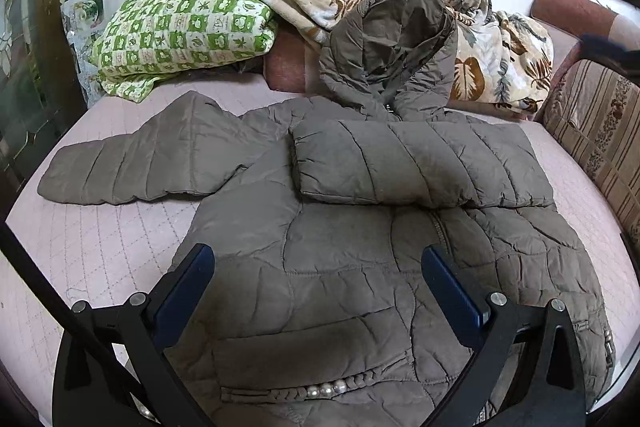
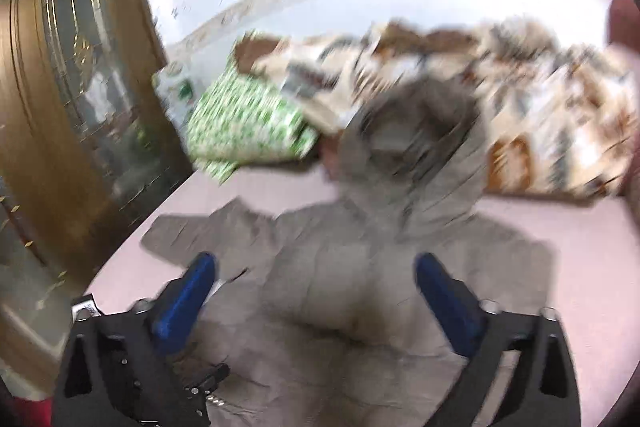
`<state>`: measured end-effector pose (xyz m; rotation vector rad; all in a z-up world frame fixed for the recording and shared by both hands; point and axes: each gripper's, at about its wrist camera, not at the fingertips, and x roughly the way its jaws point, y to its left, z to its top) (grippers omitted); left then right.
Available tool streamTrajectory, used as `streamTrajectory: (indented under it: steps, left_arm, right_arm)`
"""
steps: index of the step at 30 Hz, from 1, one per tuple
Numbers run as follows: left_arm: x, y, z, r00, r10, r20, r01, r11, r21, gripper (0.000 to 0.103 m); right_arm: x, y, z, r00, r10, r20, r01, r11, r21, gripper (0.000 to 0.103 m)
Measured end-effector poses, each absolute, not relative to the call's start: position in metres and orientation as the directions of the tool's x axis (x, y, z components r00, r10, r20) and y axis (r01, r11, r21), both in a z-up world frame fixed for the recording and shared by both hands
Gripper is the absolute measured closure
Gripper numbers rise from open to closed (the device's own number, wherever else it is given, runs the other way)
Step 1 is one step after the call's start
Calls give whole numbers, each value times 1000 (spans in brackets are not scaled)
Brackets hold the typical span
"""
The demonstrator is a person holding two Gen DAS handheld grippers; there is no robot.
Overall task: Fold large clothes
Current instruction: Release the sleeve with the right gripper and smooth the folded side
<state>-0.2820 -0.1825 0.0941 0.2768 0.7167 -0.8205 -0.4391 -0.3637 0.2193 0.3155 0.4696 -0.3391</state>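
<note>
Left gripper (image 1: 318, 265): jaws wide apart, nothing between the pads, hovering over the jacket's lower front. Right gripper (image 2: 316, 275): jaws likewise spread, empty; its view is motion-blurred. Grey-brown quilted jacket (image 1: 340, 259) lies flat on the pink bed cover (image 1: 100, 239). One sleeve (image 1: 404, 163) is folded across the chest, the other sleeve (image 1: 132, 163) stretches out sideways; hood (image 1: 392, 47) props against a leaf-print blanket (image 1: 492, 47). Green checked pillow (image 1: 180, 27) sits behind, clear of the jacket. Wooden door (image 2: 68, 87) beside the bed.

left gripper (image 1: 318, 259): black frame, blue pads, silver bolt heads at 4 and 8 o'clock
right gripper (image 2: 316, 267): black, blue pads
</note>
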Motion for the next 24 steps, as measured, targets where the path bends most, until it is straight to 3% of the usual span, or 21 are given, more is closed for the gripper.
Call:
streamTrajectory:
  steps: [2, 9, 12, 14, 16, 19, 24]
  left_arm:
    - [-282, -184, 93, 467, -567, -678, 749, 661, -37, 0]
    - [-283, -188, 89, 459, -565, -686, 752, 658, -39, 0]
    - [-284, -192, 88, 461, -563, -686, 756, 654, -29, 0]
    - [-284, -196, 86, 460, -561, -689, 760, 650, -21, 0]
    - [-284, -199, 86, 457, -561, -691, 762, 648, -22, 0]
    - [-286, -202, 86, 455, -561, -691, 764, 645, -21, 0]
    - [-286, -204, 84, 454, -556, -696, 764, 645, -16, 0]
  right_arm:
    - [-453, -364, 227, 840, -288, -459, 413, 889, 197, 0]
    - [-479, -429, 166, 722, -319, -614, 598, 733, 322, 3]
    - [-486, -450, 145, 658, -409, -633, 681, 681, 269, 16]
    - [-479, -460, 135, 618, -429, -659, 708, 667, 230, 32]
    - [-473, -476, 121, 631, -387, -673, 703, 651, 285, 32]
    - [-452, -495, 97, 573, -333, -749, 724, 633, 273, 49]
    - [-427, -520, 46, 444, -346, -827, 790, 586, 179, 49]
